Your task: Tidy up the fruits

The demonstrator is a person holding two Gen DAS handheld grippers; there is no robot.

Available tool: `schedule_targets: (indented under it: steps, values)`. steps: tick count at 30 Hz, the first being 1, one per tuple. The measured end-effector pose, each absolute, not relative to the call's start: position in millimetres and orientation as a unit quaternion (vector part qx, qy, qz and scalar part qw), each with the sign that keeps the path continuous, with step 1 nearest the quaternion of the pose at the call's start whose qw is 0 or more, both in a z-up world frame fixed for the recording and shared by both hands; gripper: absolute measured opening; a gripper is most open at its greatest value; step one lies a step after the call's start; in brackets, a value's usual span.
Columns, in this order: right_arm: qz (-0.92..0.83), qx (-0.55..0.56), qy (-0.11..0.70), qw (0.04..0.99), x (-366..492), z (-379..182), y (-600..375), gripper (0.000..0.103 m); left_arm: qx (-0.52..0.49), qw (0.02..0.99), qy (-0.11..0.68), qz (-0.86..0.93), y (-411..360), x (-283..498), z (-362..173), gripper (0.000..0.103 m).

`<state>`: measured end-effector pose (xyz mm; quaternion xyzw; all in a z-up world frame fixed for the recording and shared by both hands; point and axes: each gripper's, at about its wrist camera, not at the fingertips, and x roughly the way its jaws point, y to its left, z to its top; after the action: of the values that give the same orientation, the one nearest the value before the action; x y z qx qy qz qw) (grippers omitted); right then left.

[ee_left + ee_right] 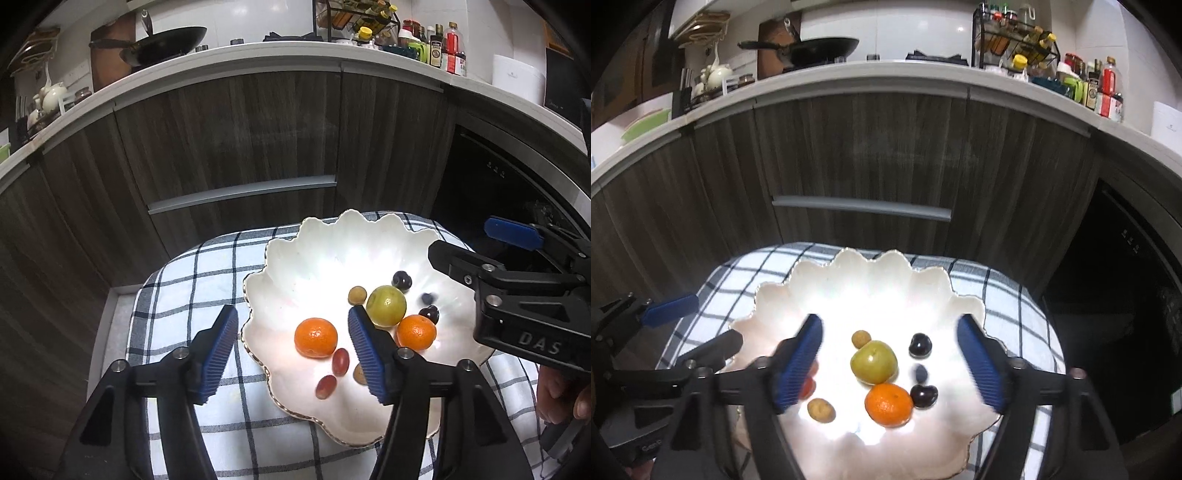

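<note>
Hovering my right hand-held gripper (890,363) wide and empty over the shell-shaped plate (849,280), I should centre on the green fruit (874,361) mid-frame, while my left hand-held gripper (291,350) waits wide beside the mandarin (316,337).

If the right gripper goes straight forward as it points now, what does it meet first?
Probably the green fruit, centred between the open fingers of the right gripper, in the shell-shaped plate; depth is unclear.

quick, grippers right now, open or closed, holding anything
Left gripper: open, holding nothing, over the near rim of the plate.
Right gripper: open, holding nothing, above the fruit.
</note>
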<state>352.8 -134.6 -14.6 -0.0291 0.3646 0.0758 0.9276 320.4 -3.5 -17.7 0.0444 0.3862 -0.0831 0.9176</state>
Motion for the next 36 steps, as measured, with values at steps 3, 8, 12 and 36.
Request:
schedule_targets:
  steps: [3,8,12,36]
  values:
    - [0.08,-0.022,0.367,0.927,350.9,-11.1,-137.6,0.084,0.038,0.921,0.38,-0.076,-1.6,316.5,-12.6,0.077]
    - [0.079,-0.009,0.368,0.927,344.5,-5.8,-144.2,0.084,0.044,0.926,0.368,-0.07,-3.3,305.7,-2.2,0.081]
    - [0.077,0.001,0.365,0.928,336.2,0.2,-147.0,0.085,0.045,0.928,0.362,-0.072,-4.1,296.2,6.0,0.083]
    - [0.058,0.027,0.344,0.937,269.9,37.7,-160.0,0.091,0.047,0.939,0.334,-0.062,-6.9,223.3,38.3,0.093]
